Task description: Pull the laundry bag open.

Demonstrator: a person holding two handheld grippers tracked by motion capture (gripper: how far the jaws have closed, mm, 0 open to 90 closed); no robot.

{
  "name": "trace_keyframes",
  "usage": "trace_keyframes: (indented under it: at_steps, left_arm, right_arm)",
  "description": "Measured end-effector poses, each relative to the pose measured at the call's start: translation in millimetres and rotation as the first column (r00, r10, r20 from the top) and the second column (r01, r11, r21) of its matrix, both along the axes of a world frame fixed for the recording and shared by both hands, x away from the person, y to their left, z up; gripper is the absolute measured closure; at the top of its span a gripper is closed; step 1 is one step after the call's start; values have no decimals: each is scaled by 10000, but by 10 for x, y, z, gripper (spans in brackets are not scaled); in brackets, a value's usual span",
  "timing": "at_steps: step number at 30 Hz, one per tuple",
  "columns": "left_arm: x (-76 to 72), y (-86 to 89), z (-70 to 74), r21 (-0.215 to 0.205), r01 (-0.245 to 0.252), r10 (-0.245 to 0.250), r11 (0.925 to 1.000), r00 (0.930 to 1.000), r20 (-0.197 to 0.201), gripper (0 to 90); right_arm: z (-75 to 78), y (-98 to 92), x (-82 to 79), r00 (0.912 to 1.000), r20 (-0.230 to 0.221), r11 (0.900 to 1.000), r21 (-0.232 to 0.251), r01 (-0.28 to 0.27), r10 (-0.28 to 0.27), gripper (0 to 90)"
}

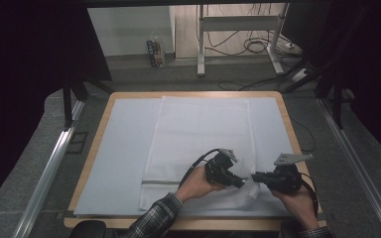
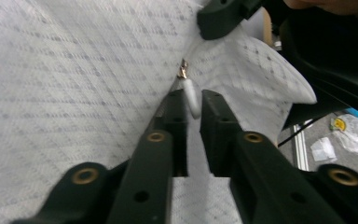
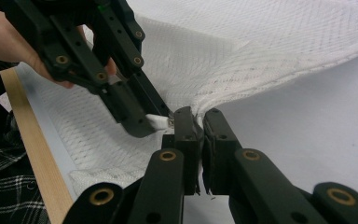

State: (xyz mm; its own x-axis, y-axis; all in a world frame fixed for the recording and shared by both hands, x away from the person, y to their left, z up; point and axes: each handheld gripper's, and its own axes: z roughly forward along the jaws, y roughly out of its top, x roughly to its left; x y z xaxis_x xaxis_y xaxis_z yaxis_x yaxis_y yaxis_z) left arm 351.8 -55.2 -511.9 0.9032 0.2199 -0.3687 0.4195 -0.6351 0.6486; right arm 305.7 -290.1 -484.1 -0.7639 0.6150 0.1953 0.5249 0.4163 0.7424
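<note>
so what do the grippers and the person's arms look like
Both the left gripper and right gripper are black, each with two long flat jaws studded with brass-coloured rivets and small holes. Each carries a grey three-cornered plate on top and trails a black cable. The left arm wears a dark plaid sleeve; a plaid cuff shows at the right wrist.

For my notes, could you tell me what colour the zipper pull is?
White, with a small metal link; the zipper pull shows best in the left gripper view.
</note>
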Motion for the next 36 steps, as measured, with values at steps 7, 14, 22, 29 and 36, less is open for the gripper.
trace_keyframes:
  at_steps: [7, 14, 22, 29, 36]
  left_arm:
    - [-16, 35, 30, -96, -61, 62, 9999, 9999, 119, 874]
    - [-33, 81, 69, -505, 60, -46, 9987, 9996, 269, 875]
    - [-37, 82, 68, -389, -62, 78, 9992, 9992, 400, 874]
    - [-21, 115, 59, -435, -250, 262, 9987, 9993, 273, 876]
    - [-10, 203, 59, -340, -394, 398, 9986, 9991, 112, 877]
  right_arm:
    - [-7, -2, 3, 9999, -96, 9999, -105, 33, -34, 816]
    - [-46, 18, 47, 9975, -658, 9994, -235, 256, -271, 604]
    - [-50, 57, 32, 9985, -544, 9998, -217, 34, -46, 783]
    - [-26, 119, -15, 9998, -156, 9971, -750, 111, -123, 847]
    - [-38, 112, -26, 9995, -32, 9930, -1134, 324, -330, 851]
